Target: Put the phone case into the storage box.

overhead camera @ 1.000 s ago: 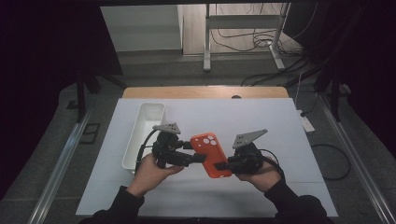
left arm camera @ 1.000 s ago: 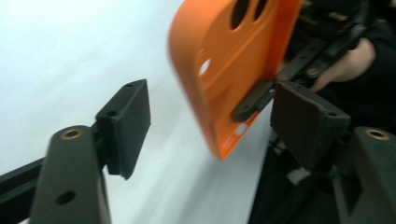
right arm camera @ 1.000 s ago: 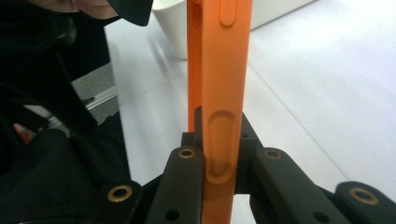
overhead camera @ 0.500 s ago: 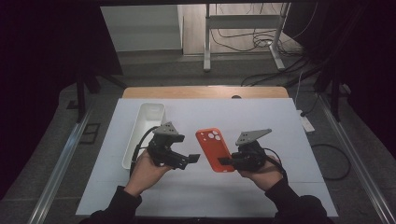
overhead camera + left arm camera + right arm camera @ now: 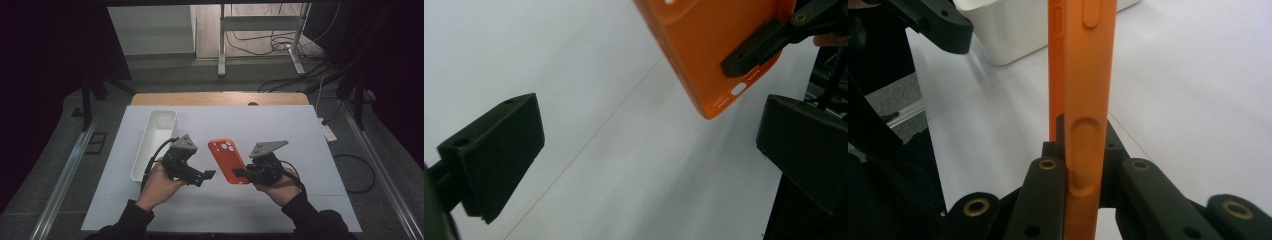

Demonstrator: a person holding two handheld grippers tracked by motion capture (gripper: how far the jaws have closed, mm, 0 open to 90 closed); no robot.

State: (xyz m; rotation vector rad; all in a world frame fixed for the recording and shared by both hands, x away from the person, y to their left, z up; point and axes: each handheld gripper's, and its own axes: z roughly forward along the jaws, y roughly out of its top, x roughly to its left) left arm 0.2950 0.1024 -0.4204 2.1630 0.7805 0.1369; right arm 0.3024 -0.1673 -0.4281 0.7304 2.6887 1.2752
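high view: both forearms enter from the bottom edge in dark sleeves, each bare hand wrapped around a black gripper. left hand carries the left gripper, its body tilted and its tips aimed toward the right hand; the jaws have just been opening and now stand wide apart with nothing between them. right hand carries the right gripper, pointed toward the left one, jaws drawn close and clamped on the bottom edge of the phone case. the two grippers stand near each other, not touching.

Dim room, grey floor, metal stand, loose cables behind white table.
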